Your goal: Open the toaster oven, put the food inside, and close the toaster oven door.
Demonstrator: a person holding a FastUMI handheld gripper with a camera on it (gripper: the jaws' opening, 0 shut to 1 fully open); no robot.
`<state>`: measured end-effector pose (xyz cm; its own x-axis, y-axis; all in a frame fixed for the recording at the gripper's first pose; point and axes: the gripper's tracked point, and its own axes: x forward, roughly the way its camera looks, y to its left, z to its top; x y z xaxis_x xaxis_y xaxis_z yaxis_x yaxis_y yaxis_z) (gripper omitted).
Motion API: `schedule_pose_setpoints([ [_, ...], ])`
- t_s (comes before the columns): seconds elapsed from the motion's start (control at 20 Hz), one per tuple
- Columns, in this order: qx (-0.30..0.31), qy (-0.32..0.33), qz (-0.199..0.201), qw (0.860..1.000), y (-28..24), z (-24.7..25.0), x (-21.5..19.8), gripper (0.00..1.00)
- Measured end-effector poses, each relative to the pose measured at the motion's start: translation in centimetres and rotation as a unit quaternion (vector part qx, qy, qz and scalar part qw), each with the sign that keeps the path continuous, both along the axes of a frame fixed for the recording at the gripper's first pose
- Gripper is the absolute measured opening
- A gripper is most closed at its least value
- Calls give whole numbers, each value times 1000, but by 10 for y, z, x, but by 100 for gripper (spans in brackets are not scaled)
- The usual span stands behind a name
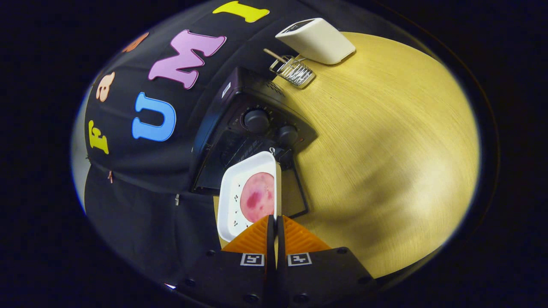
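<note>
Fingers (274, 222) clamping white tray (239, 188) over wooden table (385, 149)

Yellow wooden table (385, 141), black cloth wall (141, 179)

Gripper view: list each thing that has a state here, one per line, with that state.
Hand-held gripper: shut on the tray's rim, holding it tilted on edge.
Tray: held off the table, in front of the oven opening, not yet inside.
Food: round pink slice lying in the tray.
Toaster oven: door open, dropped down toward the table.
Wire rack: resting on the table beyond the oven.
White box: resting on the table.
</note>
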<state>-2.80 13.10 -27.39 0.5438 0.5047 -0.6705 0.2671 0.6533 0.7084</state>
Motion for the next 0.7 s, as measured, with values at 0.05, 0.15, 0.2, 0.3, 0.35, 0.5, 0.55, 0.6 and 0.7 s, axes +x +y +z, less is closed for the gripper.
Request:
schedule_pose_setpoints([
  [0.05,1,-1,-10,1000,8,-4,8,5],
  [0.15,2,-2,-37,999,21,-10,27,5],
  [0.2,1,-5,-52,999,27,-12,37,5],
  [0.3,2,-12,-72,997,42,-17,55,5],
  [0.35,2,-13,-78,997,47,-18,59,5],
  [0.5,-7,-20,-113,993,61,-28,81,5],
  [0.55,-12,-23,-126,992,65,-33,88,5],
  [0.6,-14,-23,-140,990,68,-36,96,5],
  [0.7,-7,-17,-164,986,78,-40,110,5],
])
